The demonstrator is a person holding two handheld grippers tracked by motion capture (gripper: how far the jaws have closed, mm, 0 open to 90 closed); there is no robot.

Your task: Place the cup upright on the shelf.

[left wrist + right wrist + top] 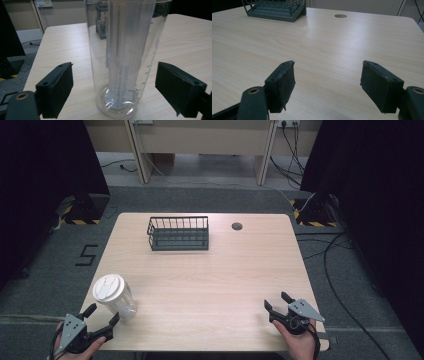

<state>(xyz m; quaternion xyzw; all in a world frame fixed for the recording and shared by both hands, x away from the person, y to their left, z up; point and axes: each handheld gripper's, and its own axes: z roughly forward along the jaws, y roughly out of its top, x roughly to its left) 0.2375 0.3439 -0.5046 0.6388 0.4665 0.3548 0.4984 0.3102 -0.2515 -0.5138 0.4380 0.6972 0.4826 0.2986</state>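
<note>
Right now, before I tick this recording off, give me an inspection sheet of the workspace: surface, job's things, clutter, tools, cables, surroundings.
Surface: light wood table, round grommet hole near the far edge.
Job's things: clear tumbler with white lid, upright at the near left; dark wire basket at the far middle, nothing seen in it.
Clutter: nothing seen.
Tools: left tool open, jaws either side of the tumbler's base, not touching it; right tool open at the near right, nothing between its jaws.
Cables: black cables on the floor right of the table; more at the far wall.
Surroundings: grey carpet, black curtains both sides, hazard-striped stand bases.
</note>
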